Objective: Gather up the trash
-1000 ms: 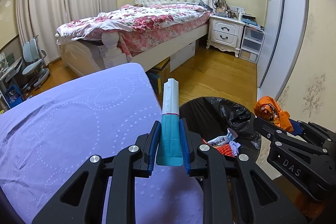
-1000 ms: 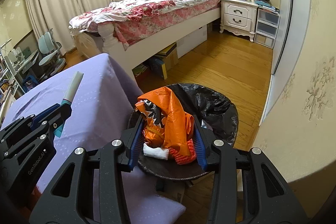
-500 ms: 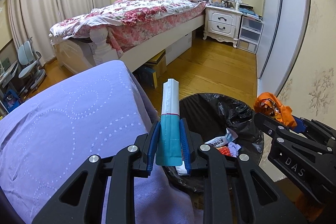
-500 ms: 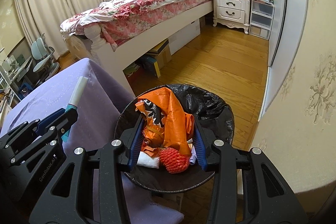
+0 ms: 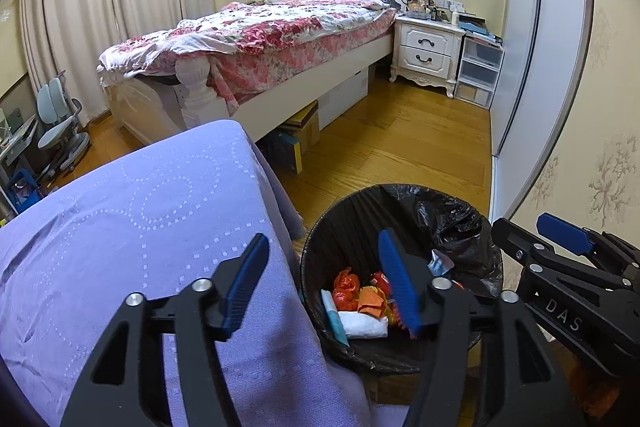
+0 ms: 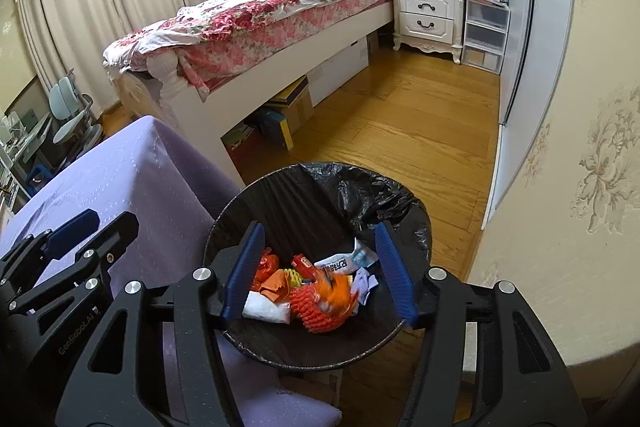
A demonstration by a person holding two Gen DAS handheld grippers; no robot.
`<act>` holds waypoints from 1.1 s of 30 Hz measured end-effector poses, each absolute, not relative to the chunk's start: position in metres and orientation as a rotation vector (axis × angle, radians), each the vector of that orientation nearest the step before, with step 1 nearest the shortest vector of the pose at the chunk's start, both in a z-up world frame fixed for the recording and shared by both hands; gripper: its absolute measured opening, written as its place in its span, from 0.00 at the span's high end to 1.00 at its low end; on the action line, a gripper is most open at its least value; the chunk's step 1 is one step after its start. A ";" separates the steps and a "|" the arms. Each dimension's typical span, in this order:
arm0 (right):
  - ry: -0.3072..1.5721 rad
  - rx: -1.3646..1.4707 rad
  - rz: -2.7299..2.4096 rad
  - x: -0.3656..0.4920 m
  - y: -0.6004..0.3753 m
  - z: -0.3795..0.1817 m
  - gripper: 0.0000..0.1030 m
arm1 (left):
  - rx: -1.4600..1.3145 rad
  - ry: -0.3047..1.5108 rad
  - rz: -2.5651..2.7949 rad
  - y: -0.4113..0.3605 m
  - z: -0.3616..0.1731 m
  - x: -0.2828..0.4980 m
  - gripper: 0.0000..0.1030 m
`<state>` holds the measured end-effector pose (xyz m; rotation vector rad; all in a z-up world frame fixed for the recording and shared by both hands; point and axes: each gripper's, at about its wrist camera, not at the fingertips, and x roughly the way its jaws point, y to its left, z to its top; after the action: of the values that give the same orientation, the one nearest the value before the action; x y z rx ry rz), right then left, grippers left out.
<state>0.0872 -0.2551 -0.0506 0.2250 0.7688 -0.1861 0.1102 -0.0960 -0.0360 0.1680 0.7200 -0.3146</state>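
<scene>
A round bin with a black liner (image 5: 452, 215) (image 6: 360, 183) stands on the floor beside the purple-covered table. My left gripper (image 5: 324, 283) is open and empty over the table edge and the bin's left rim. My right gripper (image 6: 318, 271) is open and empty right above the bin. The teal and white tube (image 5: 334, 319) lies inside at the left wall. The orange wrapper (image 6: 336, 297) is blurred as it lands on the trash pile, with a red mesh sleeve (image 6: 316, 313) and white tissue (image 6: 266, 311).
The purple table (image 5: 140, 227) (image 6: 132, 179) fills the left. A bed (image 5: 256, 39) with boxes under it stands beyond, a nightstand (image 5: 428, 47) at the back right, a wardrobe and wall on the right, wooden floor (image 6: 416, 131) between.
Both grippers have opened. The teal and white tube left the left gripper and lies in the bin. The orange wrapper left the right gripper and drops onto the trash.
</scene>
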 end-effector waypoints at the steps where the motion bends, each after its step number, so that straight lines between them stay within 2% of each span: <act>1: 0.768 0.224 -0.189 0.087 -0.255 -0.050 0.44 | 0.166 0.713 -0.316 -0.096 -0.035 0.109 0.35; 6: 0.752 0.221 -0.204 0.084 -0.258 -0.046 0.34 | 0.163 0.697 -0.306 -0.095 -0.032 0.108 0.25; 16: 0.687 0.253 -0.265 0.071 -0.266 -0.036 0.12 | 0.124 0.665 -0.270 -0.084 -0.021 0.107 0.18; 33: 0.661 0.201 -0.279 0.050 -0.247 -0.014 0.09 | 0.087 0.599 -0.213 -0.060 0.001 0.079 0.13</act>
<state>0.0504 -0.2469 -0.0136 0.2008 0.6613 -0.2791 0.0792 -0.0599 0.0013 0.0870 0.5990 -0.2128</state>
